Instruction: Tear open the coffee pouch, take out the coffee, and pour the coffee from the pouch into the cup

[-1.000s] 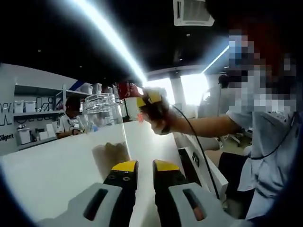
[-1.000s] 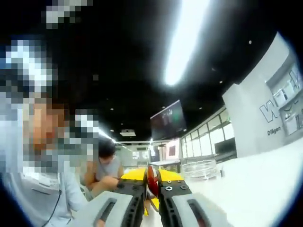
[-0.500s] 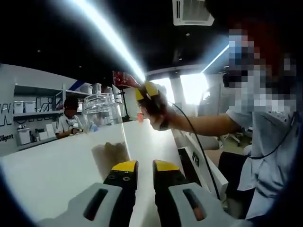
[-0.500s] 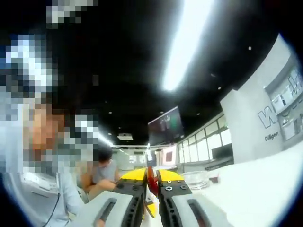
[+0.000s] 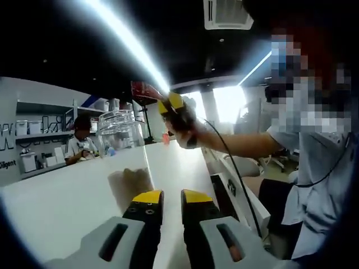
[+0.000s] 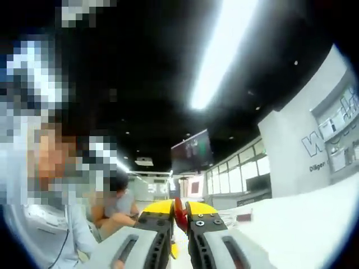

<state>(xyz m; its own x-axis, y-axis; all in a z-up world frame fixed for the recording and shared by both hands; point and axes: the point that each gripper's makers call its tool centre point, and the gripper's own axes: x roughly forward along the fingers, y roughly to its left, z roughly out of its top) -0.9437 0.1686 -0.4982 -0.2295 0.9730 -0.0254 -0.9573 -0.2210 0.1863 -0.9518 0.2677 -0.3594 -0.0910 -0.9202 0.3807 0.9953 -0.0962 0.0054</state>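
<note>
A clear glass cup [image 5: 120, 131] stands upright on the white table [image 5: 67, 196], ahead of my left gripper [image 5: 172, 196]. That gripper's yellow-tipped jaws are close together with nothing between them. In the left gripper view my right gripper [image 5: 168, 103] is held in a hand, raised above and to the right of the cup's rim. It is shut on a red coffee pouch [image 5: 145, 89], which sticks out leftward over the cup. In the right gripper view the pouch's red edge [image 6: 179, 210] shows pinched between the jaws of the right gripper [image 6: 179, 208].
The table's right edge [image 5: 224, 190] runs toward the person holding the grippers [image 5: 314, 168]. Another person [image 5: 81, 143] sits behind the table by the shelves [image 5: 39, 134]. A small dark red scrap [image 6: 244, 217] lies on the table in the right gripper view.
The right gripper has risen and moved a little left with the pouch, now higher over the cup. The right gripper view has tilted, and the cup has left it. The left gripper has stayed still.
</note>
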